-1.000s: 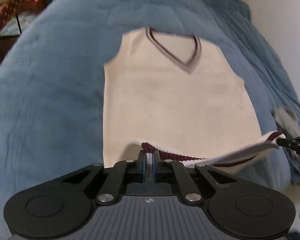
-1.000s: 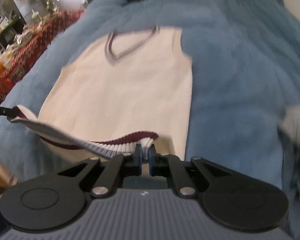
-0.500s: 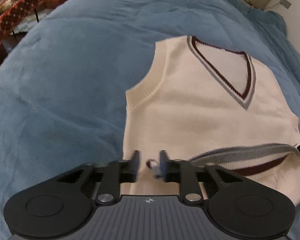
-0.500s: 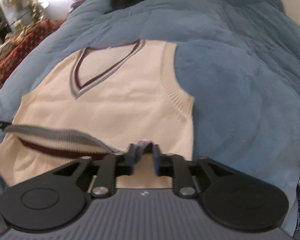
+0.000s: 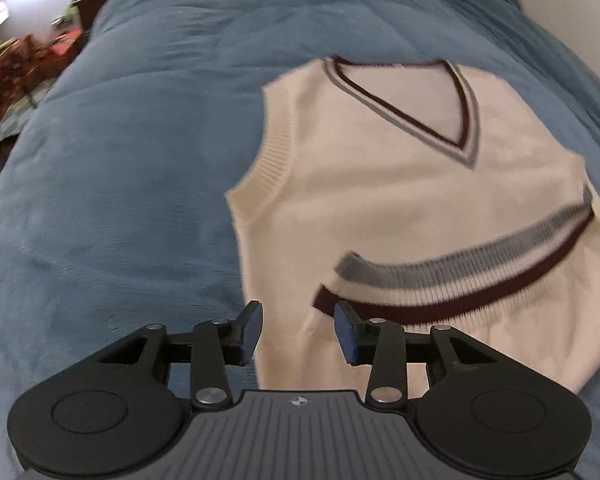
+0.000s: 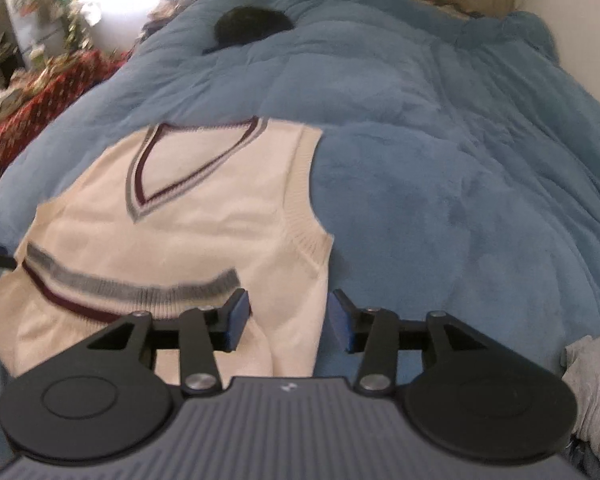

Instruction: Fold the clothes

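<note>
The cream vest (image 5: pixel 400 200) is laid flat on the blue blanket (image 5: pixel 140 160) of the bed, neckline toward the far end, with its striped hem (image 5: pixel 460 276) turned up over the body so that the lower part is doubled. It is seen nearer the left side of the bed than the right, and a grey garment (image 6: pixel 592 380) is glimpsed at the near right edge. The knit is judged to be soft, light and limp; it will sag and stretch if lifted by one point, and the plush blanket is likely to drag on it. The ribbed armholes and the folded lower corners are judged the firmest places to be taken hold of, one at each side together. The left gripper (image 5: pixel 296 330) is held over the near left fold edge, its fingers partly apart and opening, nothing pinched between them. The right gripper (image 6: pixel 286 322) is likewise opening over the near right edge, with cloth beneath but not gripped.
</note>
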Motion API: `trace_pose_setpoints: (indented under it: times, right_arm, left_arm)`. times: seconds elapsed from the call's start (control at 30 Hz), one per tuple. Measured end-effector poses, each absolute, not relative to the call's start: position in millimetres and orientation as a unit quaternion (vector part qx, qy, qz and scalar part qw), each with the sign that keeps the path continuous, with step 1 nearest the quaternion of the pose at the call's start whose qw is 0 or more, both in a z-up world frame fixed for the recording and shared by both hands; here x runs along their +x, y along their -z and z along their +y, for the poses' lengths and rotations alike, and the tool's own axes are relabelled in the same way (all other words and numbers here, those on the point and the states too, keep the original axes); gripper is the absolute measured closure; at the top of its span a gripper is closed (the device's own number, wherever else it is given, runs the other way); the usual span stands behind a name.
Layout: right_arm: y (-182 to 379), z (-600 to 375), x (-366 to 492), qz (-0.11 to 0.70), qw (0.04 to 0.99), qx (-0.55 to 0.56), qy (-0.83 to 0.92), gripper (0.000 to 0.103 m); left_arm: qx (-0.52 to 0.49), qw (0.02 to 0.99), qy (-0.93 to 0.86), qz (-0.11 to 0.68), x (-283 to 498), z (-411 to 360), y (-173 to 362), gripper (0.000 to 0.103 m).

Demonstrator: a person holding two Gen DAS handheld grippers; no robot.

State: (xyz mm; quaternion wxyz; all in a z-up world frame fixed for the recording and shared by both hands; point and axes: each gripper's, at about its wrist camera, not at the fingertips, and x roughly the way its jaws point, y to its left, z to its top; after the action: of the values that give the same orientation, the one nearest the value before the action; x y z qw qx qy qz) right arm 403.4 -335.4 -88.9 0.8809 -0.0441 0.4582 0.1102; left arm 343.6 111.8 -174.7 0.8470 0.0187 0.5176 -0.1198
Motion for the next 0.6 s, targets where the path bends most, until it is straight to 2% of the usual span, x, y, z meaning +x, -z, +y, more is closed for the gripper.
trace_pose_setpoints:
  times: [0.17,0.33,0.4,0.43,0.47,0.57,0.6]
  right_arm:
    - [110,-317,410,0.476,0.861,-0.077,-0.160,0.054]
    - [132,-307,430,0.485,0.854,-0.066,-0.175,0.054]
    - [139,-304,434,0.490,0.851,-0.066,-0.174,0.058]
    - [141,-303,435,0.493,0.850,-0.067,-0.174,0.067]
    - [142,-302,435,0.496,0.848,-0.068,-0.175,0.082]
    - [141,-298,433,0.497,0.848,-0.069,-0.171,0.096]
    - [139,-298,432,0.497,0.849,-0.067,-0.167,0.096]
  left_arm:
    - [0.023,0.845,0.144,0.515,351,99,185,0.064]
    - [0.025,0.840,0.163,0.517,369,94,193,0.064]
    - [0.021,0.834,0.173,0.523,374,94,197,0.064]
    - [0.021,0.832,0.177,0.526,375,93,200,0.064]
    - [0.020,0.830,0.180,0.528,377,94,203,0.067]
    - [-0.004,0.827,0.182,0.533,376,98,205,0.093]
    - [-0.017,0.830,0.176,0.530,374,100,202,0.095]
